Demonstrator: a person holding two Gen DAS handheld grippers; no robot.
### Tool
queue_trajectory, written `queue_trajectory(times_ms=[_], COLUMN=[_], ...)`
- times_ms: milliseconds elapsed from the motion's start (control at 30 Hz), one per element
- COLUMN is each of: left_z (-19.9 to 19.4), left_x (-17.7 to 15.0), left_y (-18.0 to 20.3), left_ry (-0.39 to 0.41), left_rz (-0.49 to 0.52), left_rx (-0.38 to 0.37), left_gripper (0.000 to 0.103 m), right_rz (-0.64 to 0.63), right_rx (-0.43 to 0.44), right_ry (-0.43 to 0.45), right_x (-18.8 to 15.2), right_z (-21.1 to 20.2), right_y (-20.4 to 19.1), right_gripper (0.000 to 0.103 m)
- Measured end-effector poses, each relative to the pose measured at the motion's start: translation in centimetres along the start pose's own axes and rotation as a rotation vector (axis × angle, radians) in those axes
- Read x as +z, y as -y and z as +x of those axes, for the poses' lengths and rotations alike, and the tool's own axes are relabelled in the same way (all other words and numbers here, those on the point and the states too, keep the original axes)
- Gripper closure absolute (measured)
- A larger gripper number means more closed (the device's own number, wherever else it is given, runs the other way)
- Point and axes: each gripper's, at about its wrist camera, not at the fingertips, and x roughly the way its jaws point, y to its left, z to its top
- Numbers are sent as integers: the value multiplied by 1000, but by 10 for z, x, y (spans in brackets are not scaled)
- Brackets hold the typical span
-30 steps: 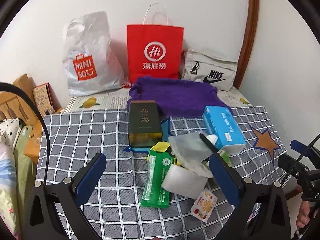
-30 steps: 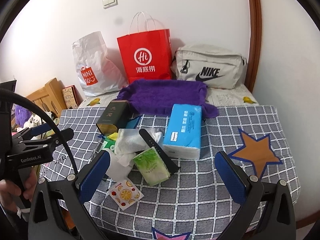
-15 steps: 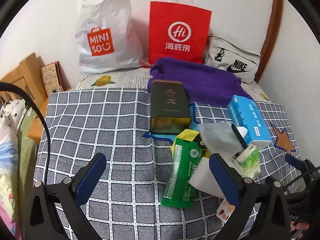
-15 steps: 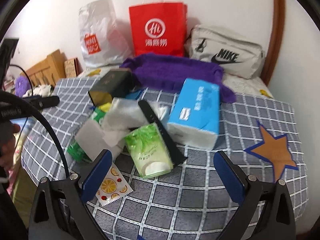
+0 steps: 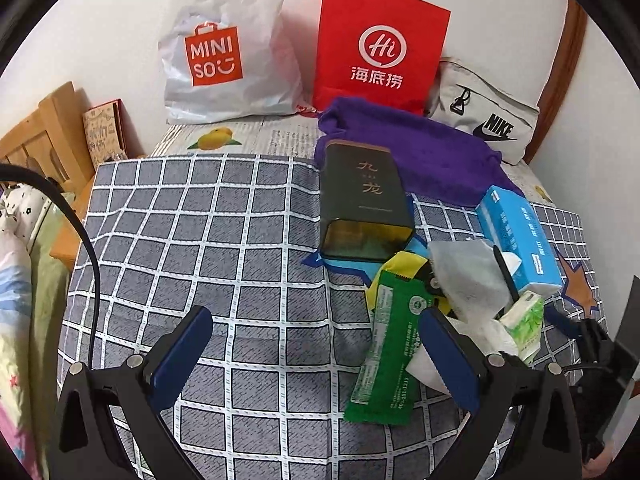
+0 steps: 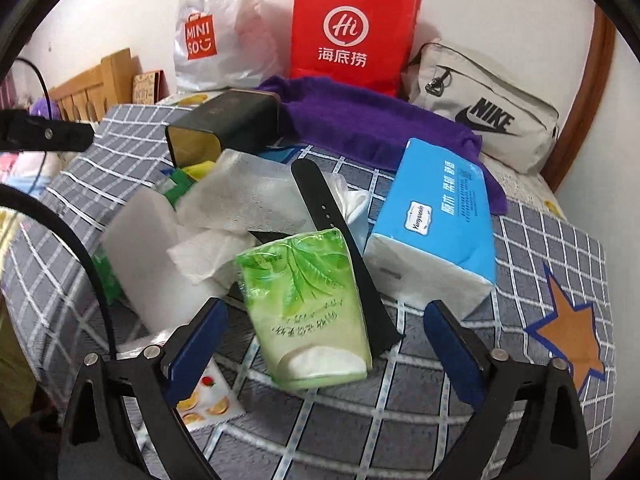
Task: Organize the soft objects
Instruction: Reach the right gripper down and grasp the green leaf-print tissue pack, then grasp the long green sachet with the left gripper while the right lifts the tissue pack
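Left tool [image 5: 312, 340] spread wide over bare checked cloth, gripping nothing; right-hand pad overlapping the long green sachet [image 5: 386, 344] in view, contact impossible to tell. Right tool [image 6: 322, 330] also parted but just narrowing, the small green tissue pack [image 6: 308, 308] lying between the pads, not yet pressed on either side.

Crinkly glossy film on that pack, leaf print, white tissue showing at the near end. To its left, a smooth white foam-like block [image 6: 140, 248] and crumpled, quilted white paper towel [image 6: 244, 200]. Across the pack's right edge, a flat black strap [image 6: 340, 248] with punched holes. Further right, a soft blue-and-white tissue brick [image 6: 436, 228]. Behind, a dark rectangular tin [image 5: 362, 200] lying on its side and a fuzzy purple towel [image 5: 412, 148].

Grey cloth with white grid [image 5: 200, 240] and an orange star over a bed; white plastic bag, red paper bag and pale fabric pouch against a white wall.
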Motion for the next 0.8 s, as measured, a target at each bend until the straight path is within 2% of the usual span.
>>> queue_trajectory(times_ms=[67,133,300,400,500,800], left_z=[5,11,18,25,37,37], left_x=[-2,-3,-8,-14,-23,-43], left_y=[-2,-3,-2,6,14,9], left_ry=[-12,-28,-48,-73,-108,-118], left_rz=[-3,-3,18,56,100,184], left_rx=[-6,-3,-18,-42,-101,-112], left_gripper=[0,0,0,0,0,0], right_rz=[-32,-42,106,159,155,149], right_rx=[-6,11,128,160,148,100], right_ry=[0,-9,2,20,33,23], right_x=[-1,-2,-1,1,3,1], right_z=[7,10,1,-8,-16,-32], right_y=[-3,-3,20,29,30,45], right_gripper=[52,51,51,51,51,51])
